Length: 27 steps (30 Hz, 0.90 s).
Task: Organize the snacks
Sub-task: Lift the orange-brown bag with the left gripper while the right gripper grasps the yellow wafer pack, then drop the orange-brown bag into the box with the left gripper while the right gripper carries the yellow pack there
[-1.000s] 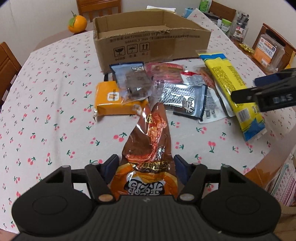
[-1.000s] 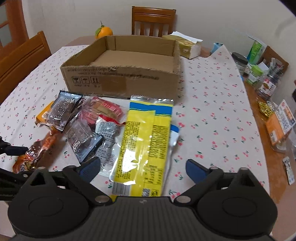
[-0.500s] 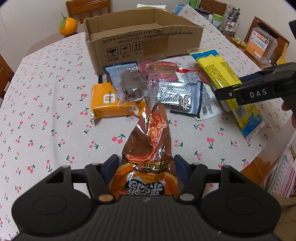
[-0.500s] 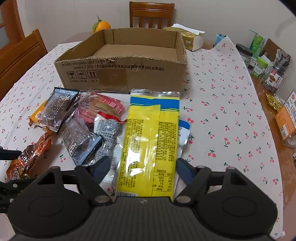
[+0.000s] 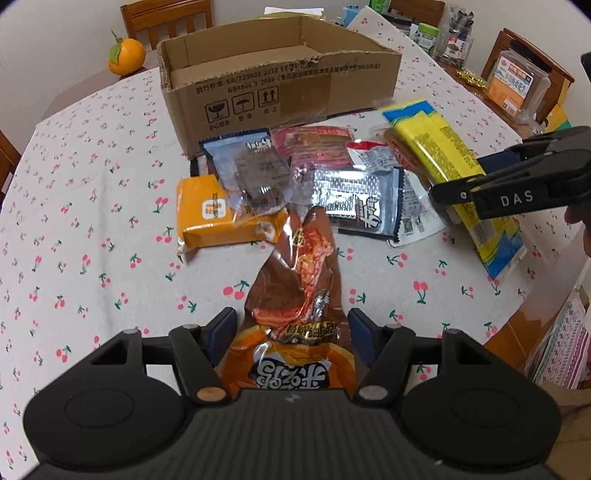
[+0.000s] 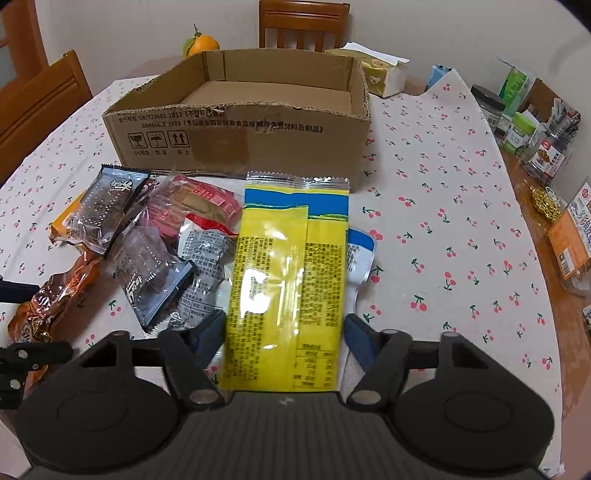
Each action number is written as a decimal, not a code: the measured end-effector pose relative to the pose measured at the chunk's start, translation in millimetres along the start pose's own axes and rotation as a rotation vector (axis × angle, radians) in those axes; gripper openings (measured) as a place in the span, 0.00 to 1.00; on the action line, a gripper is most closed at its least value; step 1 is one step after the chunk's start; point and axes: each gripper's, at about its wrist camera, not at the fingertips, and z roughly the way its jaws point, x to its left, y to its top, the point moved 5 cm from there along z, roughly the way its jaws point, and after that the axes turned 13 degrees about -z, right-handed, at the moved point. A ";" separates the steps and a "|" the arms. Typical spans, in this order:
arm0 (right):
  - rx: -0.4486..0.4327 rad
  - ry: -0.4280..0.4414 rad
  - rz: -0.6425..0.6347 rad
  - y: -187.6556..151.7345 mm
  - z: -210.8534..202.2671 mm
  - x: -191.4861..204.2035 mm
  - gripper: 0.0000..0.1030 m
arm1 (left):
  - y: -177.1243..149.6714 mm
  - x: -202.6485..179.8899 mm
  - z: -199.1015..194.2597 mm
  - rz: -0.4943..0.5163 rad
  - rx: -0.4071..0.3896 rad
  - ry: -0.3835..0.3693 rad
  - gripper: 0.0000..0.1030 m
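An open cardboard box [image 5: 280, 85] [image 6: 240, 144] stands at the back of the cherry-print table, empty inside. Several snack packets lie in front of it. My left gripper [image 5: 291, 332] is shut on the brown-orange packet [image 5: 299, 291], which also shows in the right wrist view [image 6: 48, 299]. My right gripper [image 6: 282, 332] is shut on the long yellow packet [image 6: 288, 273], whose near end lies between the fingers; the left wrist view shows the packet [image 5: 443, 158] and that gripper [image 5: 458, 192] clamped on it. An orange packet [image 5: 210, 214], dark packets [image 5: 255, 173] [image 5: 358, 199] and a red packet [image 5: 317, 144] lie between.
An orange fruit [image 5: 125, 57] sits at the back left. Jars and boxes [image 6: 532, 129] crowd the table's right edge. A tissue box [image 6: 384, 74] stands behind the cardboard box. Wooden chairs [image 6: 303, 22] ring the table.
My right gripper has closed in on the yellow packet's near end and shut on it. The left gripper has kept hold of the brown-orange packet, shifting slightly.
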 end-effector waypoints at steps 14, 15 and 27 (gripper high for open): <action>0.003 0.021 0.009 -0.3 -2.1 -1.9 0.61 | 3.9 -1.3 6.8 0.014 0.027 -0.038 0.59; 0.004 0.025 0.010 -0.4 -2.9 -2.0 0.61 | 3.8 -1.5 6.5 0.014 0.032 -0.040 0.59; -0.019 0.066 -0.041 14.1 -32.1 -3.3 0.59 | 17.9 -11.6 -28.4 0.066 0.038 -0.058 0.58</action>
